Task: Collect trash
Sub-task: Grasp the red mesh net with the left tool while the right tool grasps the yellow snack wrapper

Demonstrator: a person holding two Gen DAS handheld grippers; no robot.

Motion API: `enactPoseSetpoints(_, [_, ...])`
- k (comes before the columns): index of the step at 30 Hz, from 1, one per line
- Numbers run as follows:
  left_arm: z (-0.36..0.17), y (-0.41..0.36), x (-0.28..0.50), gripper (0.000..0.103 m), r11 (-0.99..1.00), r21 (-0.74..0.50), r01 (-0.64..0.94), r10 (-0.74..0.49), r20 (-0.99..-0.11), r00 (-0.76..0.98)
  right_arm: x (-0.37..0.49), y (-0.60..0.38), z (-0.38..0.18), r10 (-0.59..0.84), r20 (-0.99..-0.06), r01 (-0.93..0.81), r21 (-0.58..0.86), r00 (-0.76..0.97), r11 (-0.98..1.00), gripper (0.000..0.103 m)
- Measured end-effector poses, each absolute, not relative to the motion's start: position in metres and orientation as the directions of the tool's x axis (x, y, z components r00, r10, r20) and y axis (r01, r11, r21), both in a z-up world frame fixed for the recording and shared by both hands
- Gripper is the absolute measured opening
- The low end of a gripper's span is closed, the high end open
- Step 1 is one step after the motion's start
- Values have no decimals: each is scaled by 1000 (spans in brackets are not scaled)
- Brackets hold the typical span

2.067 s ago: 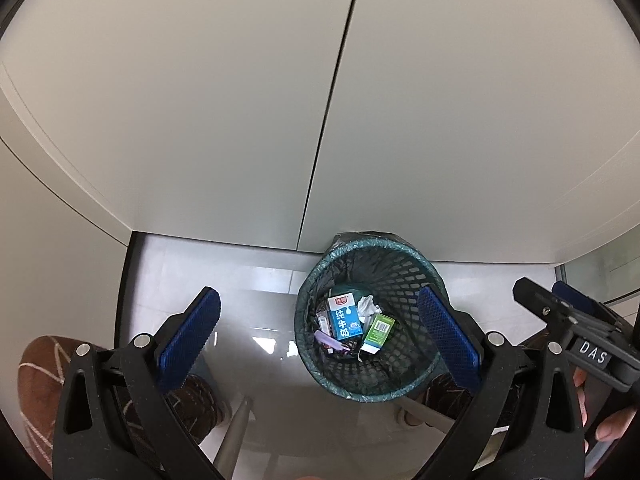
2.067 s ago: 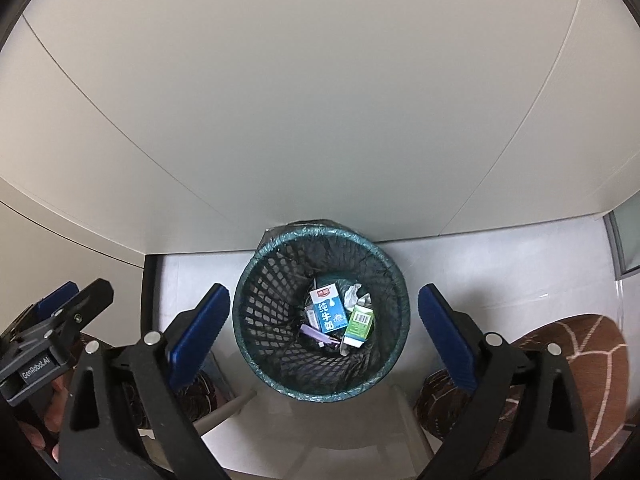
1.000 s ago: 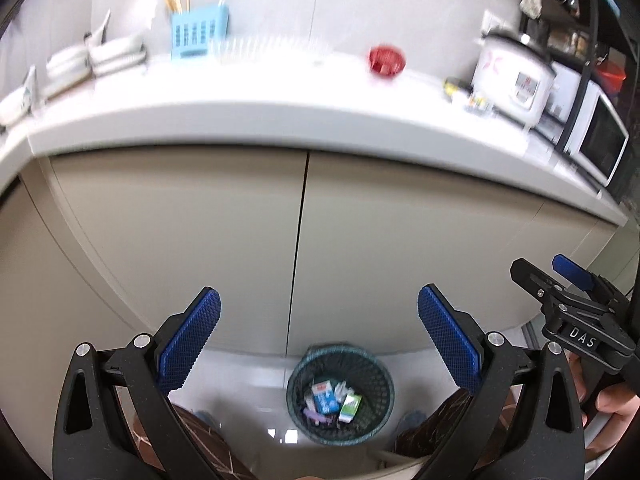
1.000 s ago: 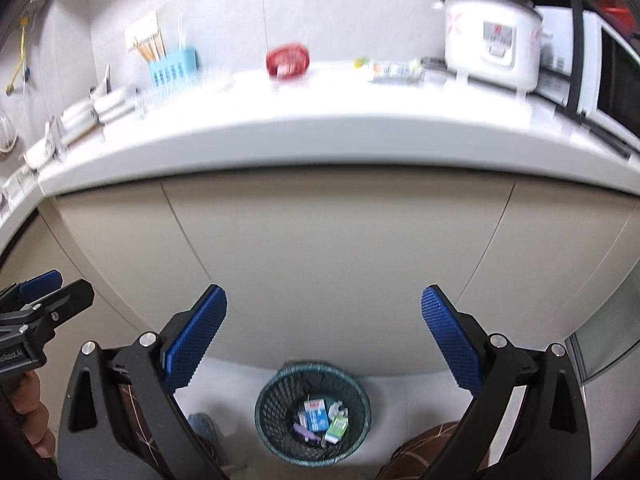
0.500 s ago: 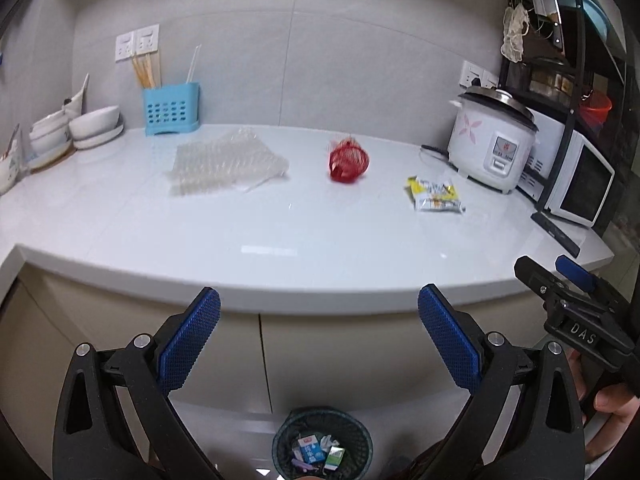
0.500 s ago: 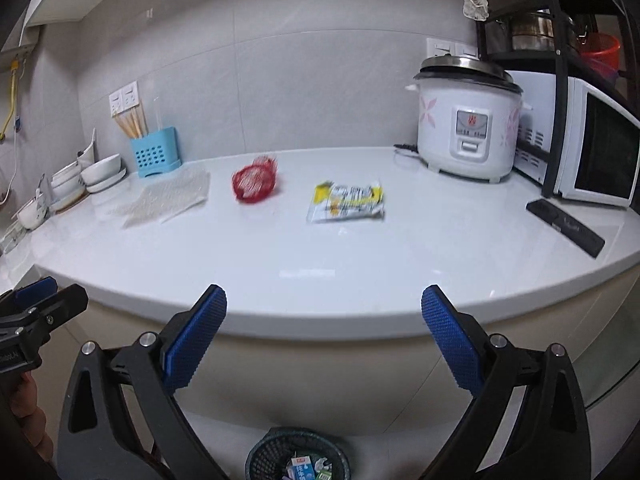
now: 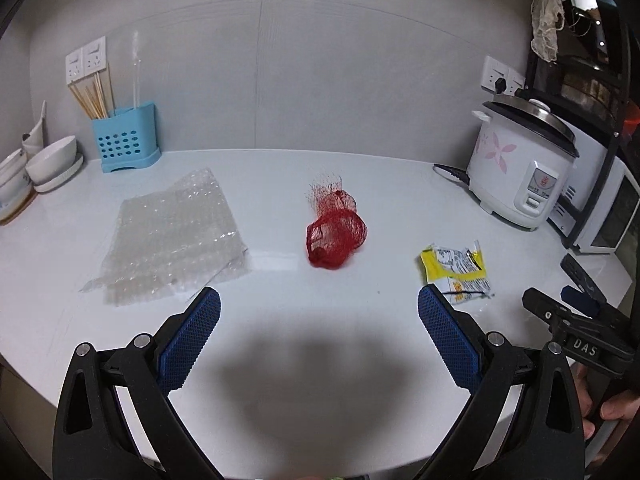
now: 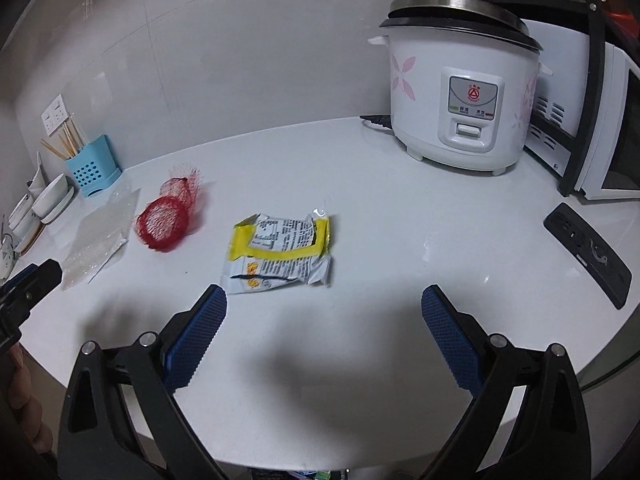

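White counter (image 7: 280,168) carries bubble wrap (image 7: 172,236), red net (image 7: 334,228), yellow wrapper (image 8: 280,252); rice cooker (image 8: 460,92) at its back-right corner; left gripper (image 7: 318,320) and right gripper (image 8: 324,316) both spread, empty.

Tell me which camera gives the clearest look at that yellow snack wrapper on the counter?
The right wrist view: the yellow snack wrapper lies near the middle, large, its print showing. In the left wrist view the same wrapper is small, off to the right, beside the left gripper's jaws.

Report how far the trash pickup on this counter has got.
Nothing visibly collected from the counter yet. In hand: nothing; left gripper and right gripper are both open and empty above the counter. Left to pick up: bubble wrap, red mesh net and yellow snack wrapper.
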State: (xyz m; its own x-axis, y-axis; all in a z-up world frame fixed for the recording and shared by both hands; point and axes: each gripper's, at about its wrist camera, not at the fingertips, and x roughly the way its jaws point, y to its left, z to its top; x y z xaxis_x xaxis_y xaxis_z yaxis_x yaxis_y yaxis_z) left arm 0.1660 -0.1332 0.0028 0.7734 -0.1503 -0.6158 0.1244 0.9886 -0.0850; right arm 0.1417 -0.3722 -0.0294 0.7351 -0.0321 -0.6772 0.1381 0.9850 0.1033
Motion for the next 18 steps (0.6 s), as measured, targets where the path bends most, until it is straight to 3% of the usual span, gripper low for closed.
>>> enactPoseSetpoints(8, [-17, -168, 264, 97, 992, -47, 114, -116, -669, 734, 201, -382, -47, 8, -743, 106, 106, 669, 989, 94])
enactPoseSetpoints(18, [-53, -182, 317, 97, 995, -39, 93, -91, -741, 666, 258, -377, -77, 73, -805, 77, 146, 589, 986, 94])
